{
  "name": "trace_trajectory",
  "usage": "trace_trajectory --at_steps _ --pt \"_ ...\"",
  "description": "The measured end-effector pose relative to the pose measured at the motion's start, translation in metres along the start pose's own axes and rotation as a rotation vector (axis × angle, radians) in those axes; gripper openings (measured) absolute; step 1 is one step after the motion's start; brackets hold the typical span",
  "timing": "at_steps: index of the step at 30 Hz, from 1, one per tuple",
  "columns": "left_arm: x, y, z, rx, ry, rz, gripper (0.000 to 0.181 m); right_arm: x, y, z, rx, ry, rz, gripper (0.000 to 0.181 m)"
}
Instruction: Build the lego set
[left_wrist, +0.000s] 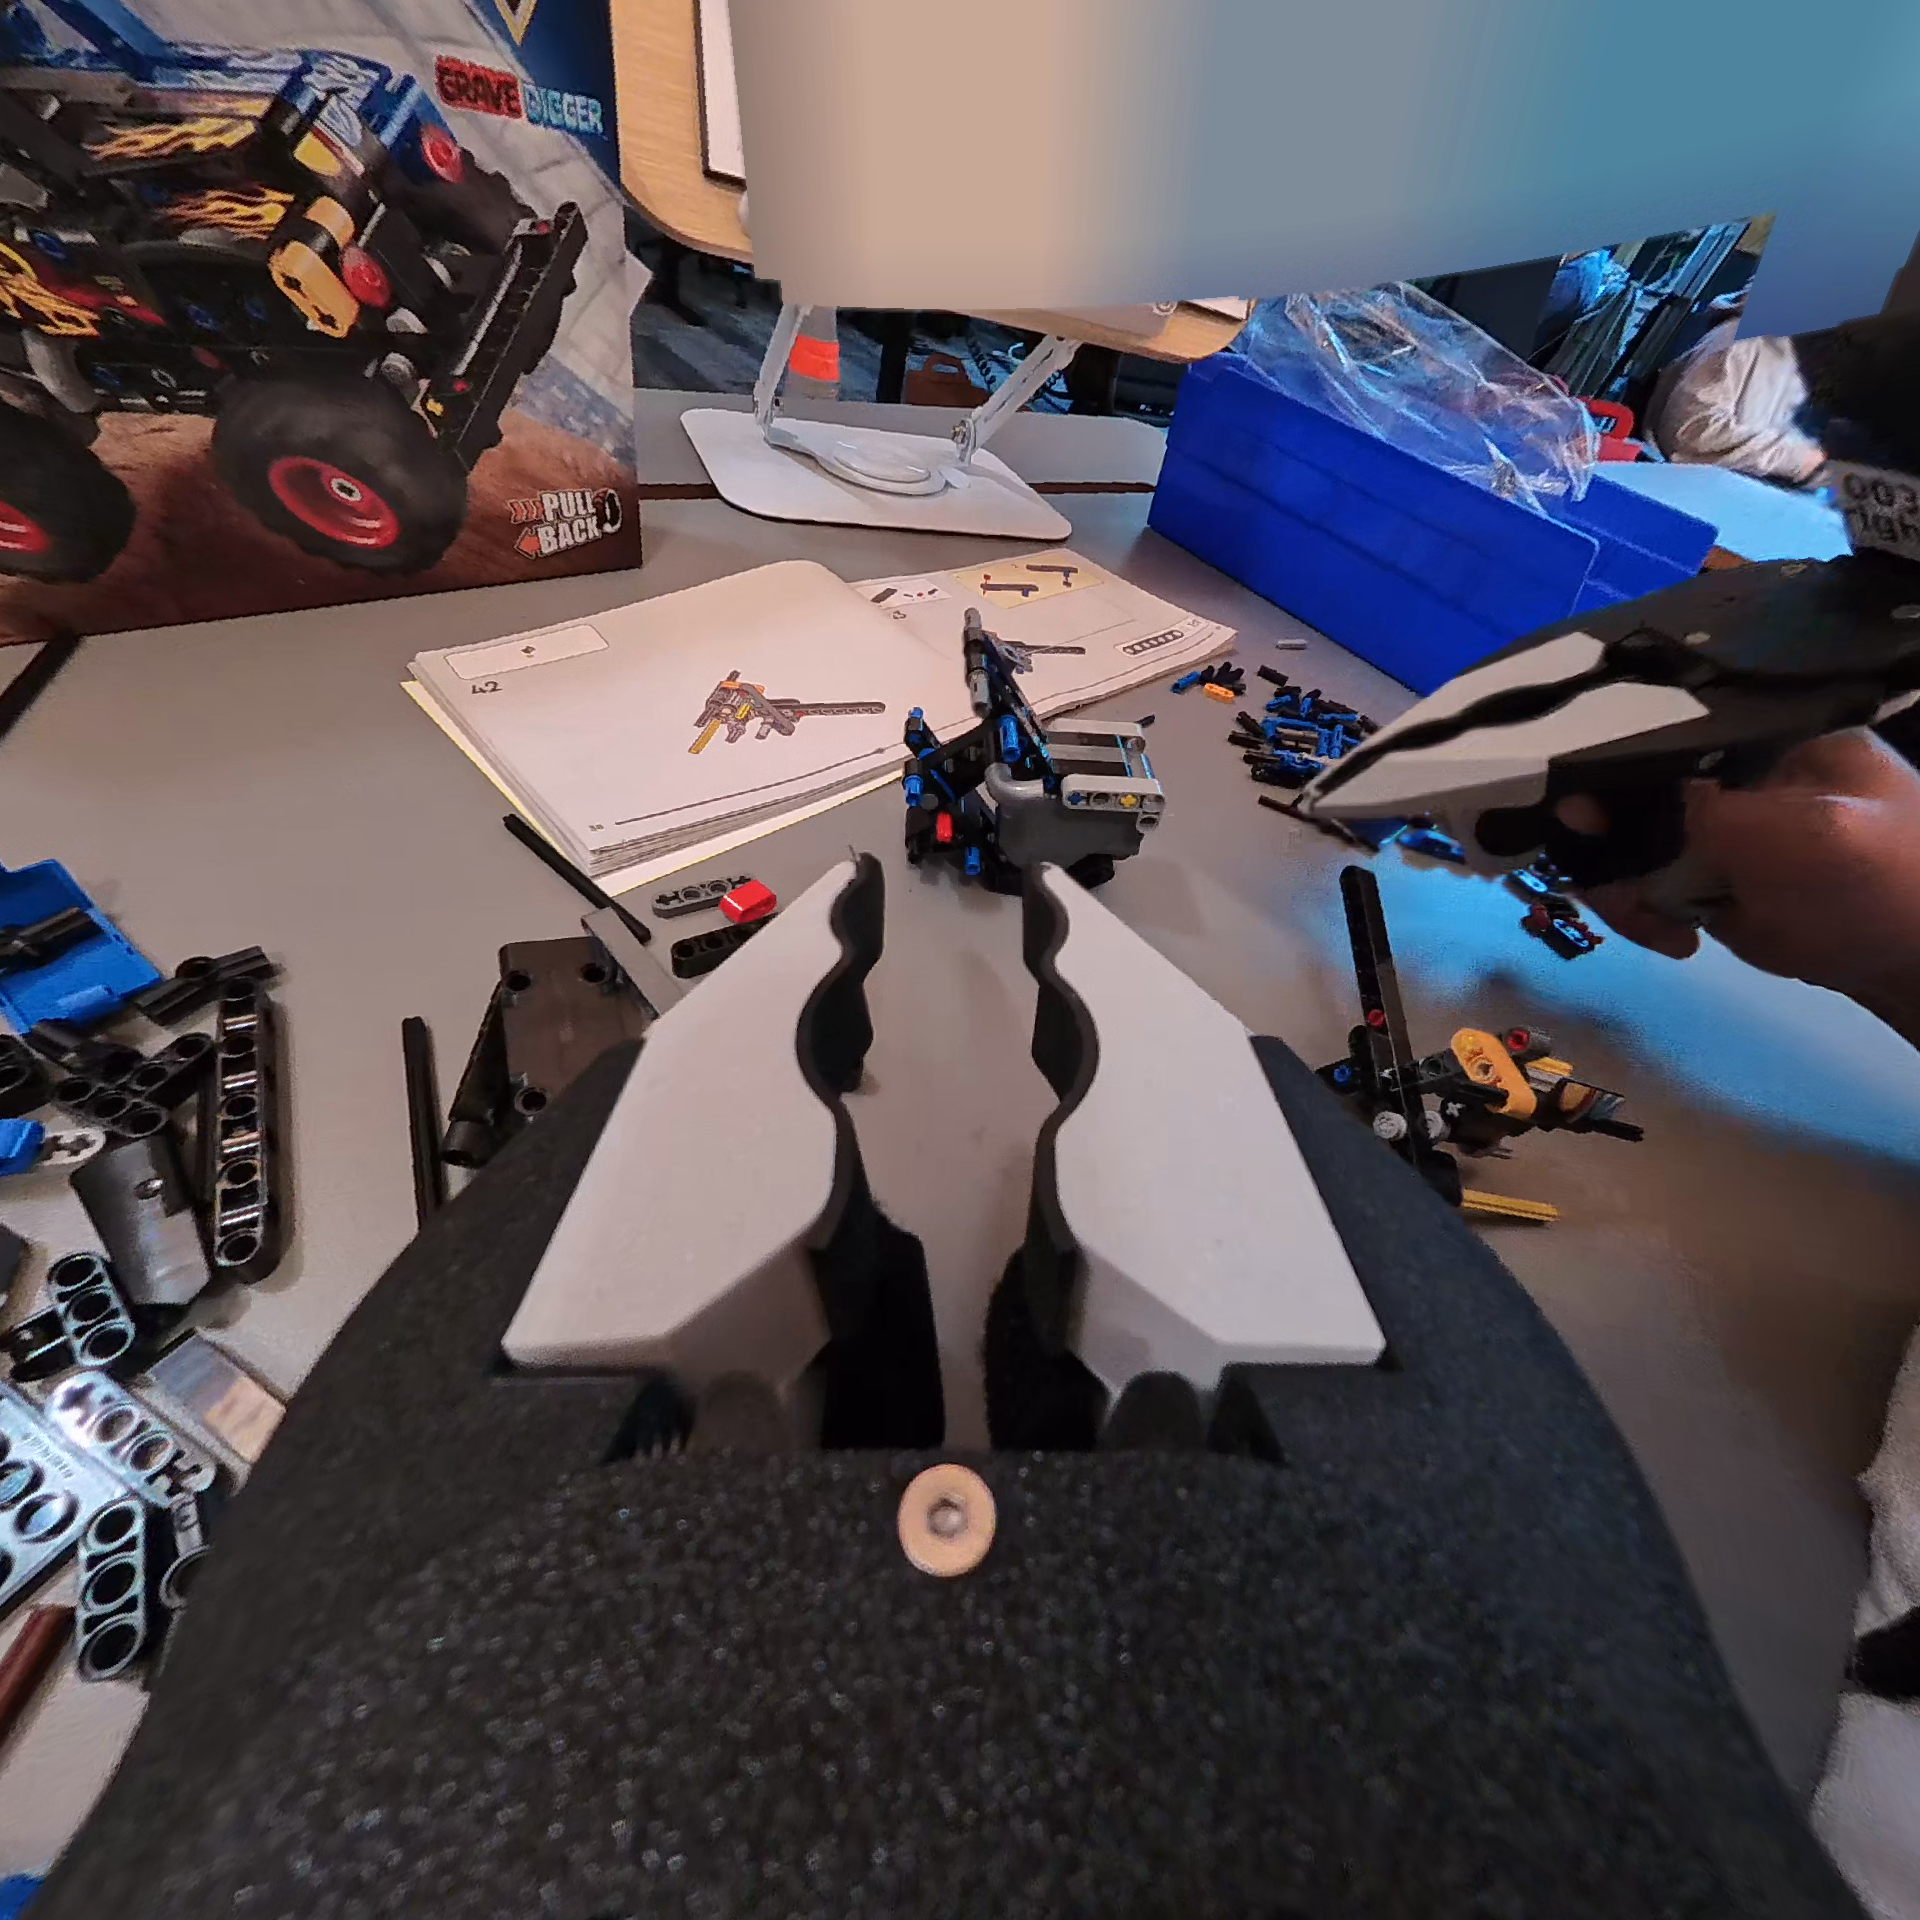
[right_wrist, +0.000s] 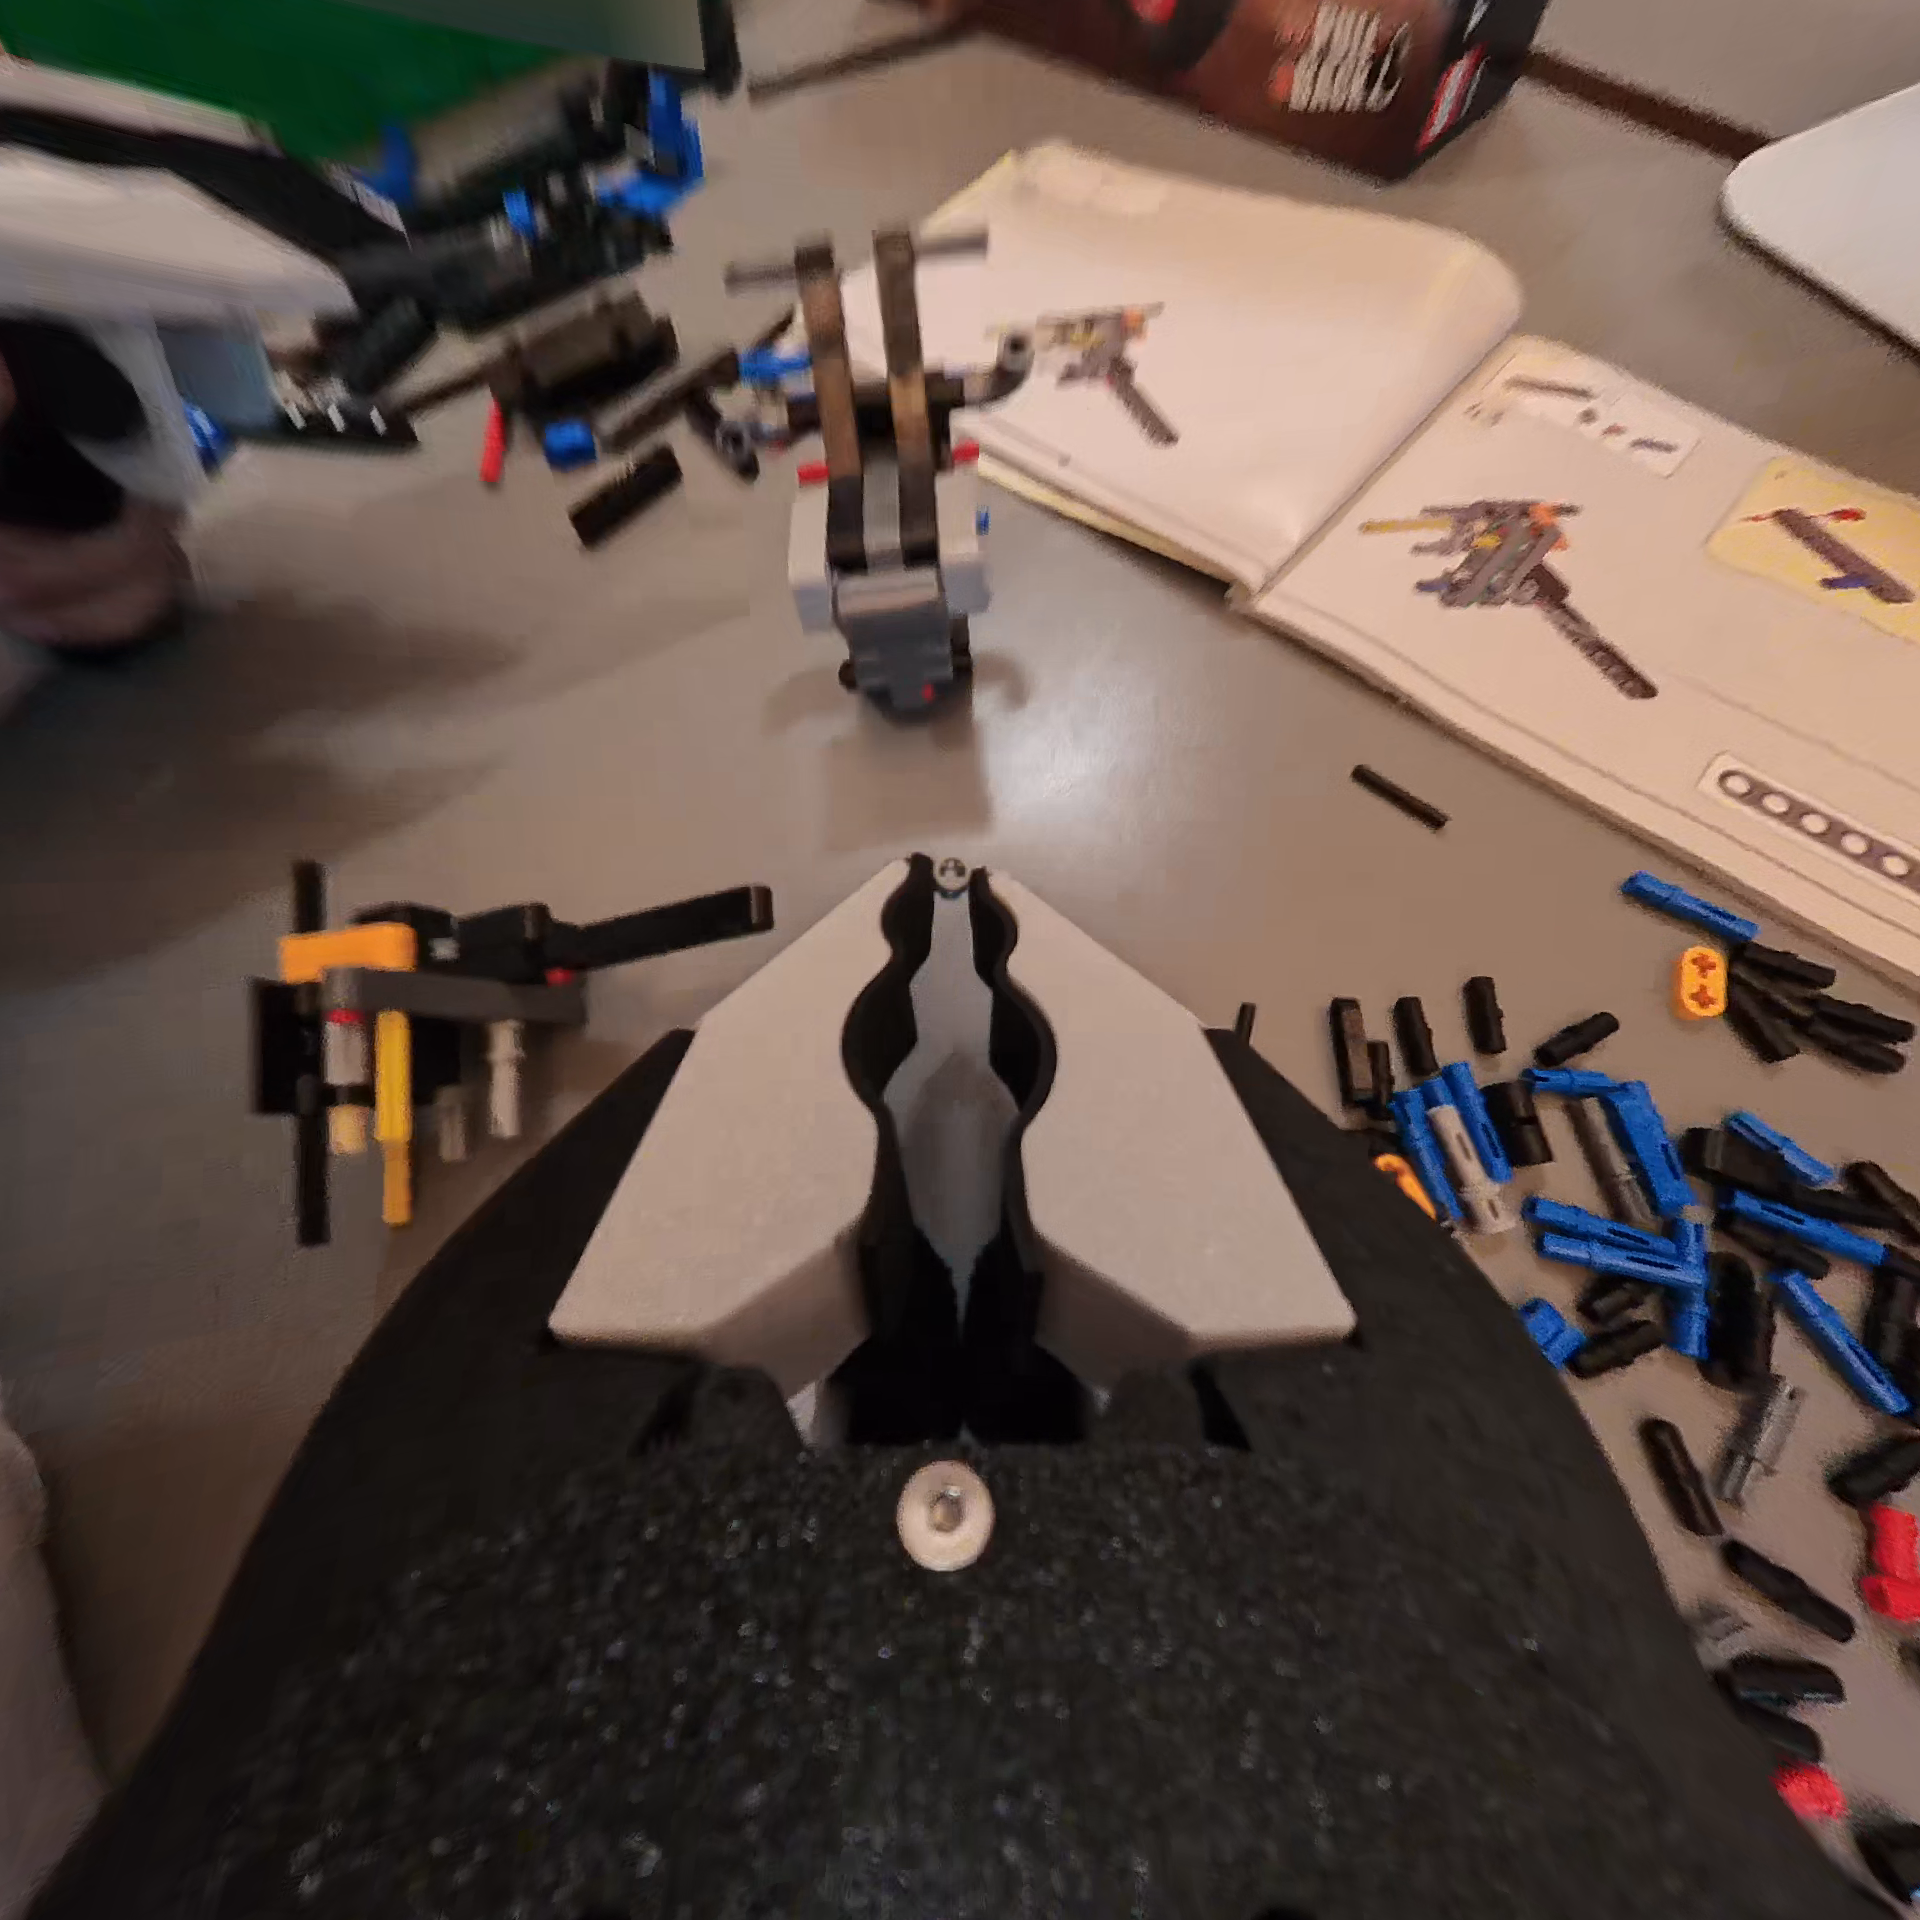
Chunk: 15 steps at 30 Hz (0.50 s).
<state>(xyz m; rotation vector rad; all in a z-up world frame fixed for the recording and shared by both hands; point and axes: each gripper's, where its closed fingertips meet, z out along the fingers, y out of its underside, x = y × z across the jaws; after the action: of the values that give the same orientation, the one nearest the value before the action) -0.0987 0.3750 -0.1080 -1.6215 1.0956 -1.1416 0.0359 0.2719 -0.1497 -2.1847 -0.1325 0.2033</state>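
Observation:
My left gripper (left_wrist: 951, 883) is open and empty, low over the grey table, just short of the black, grey and blue partly built model (left_wrist: 1029, 790). That model stands upright in the right wrist view (right_wrist: 894, 540). My right gripper (right_wrist: 950, 883) is shut on a small grey round piece (right_wrist: 950, 871) at its tips. It also shows in the left wrist view (left_wrist: 1455, 748), held by a hand above the pile of blue and black pins (left_wrist: 1299, 727). A second small build, black with yellow parts (right_wrist: 416, 1018), lies left of the right gripper.
The open instruction booklet (left_wrist: 779, 696) lies behind the model. The set's box (left_wrist: 260, 312) stands at the back left and a blue bin (left_wrist: 1351, 520) at the back right. Black beams (left_wrist: 208, 1143) lie at the left. Loose pins (right_wrist: 1662, 1195) lie right of the right gripper. The grippers' ends are close to 20 cm from one another.

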Motion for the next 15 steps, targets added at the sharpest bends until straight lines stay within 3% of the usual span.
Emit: trace_trajectory --at_steps 6,15 --pt "0.018 0.003 0.001 -0.013 0.021 0.143 0.019 -0.038 -0.040 -0.014 0.227 -0.227 0.219 0.006" --pt "0.092 -0.010 -0.021 0.136 0.184 0.527 0.018 -0.109 -0.074 -0.018 0.326 -0.598 0.471 0.005"
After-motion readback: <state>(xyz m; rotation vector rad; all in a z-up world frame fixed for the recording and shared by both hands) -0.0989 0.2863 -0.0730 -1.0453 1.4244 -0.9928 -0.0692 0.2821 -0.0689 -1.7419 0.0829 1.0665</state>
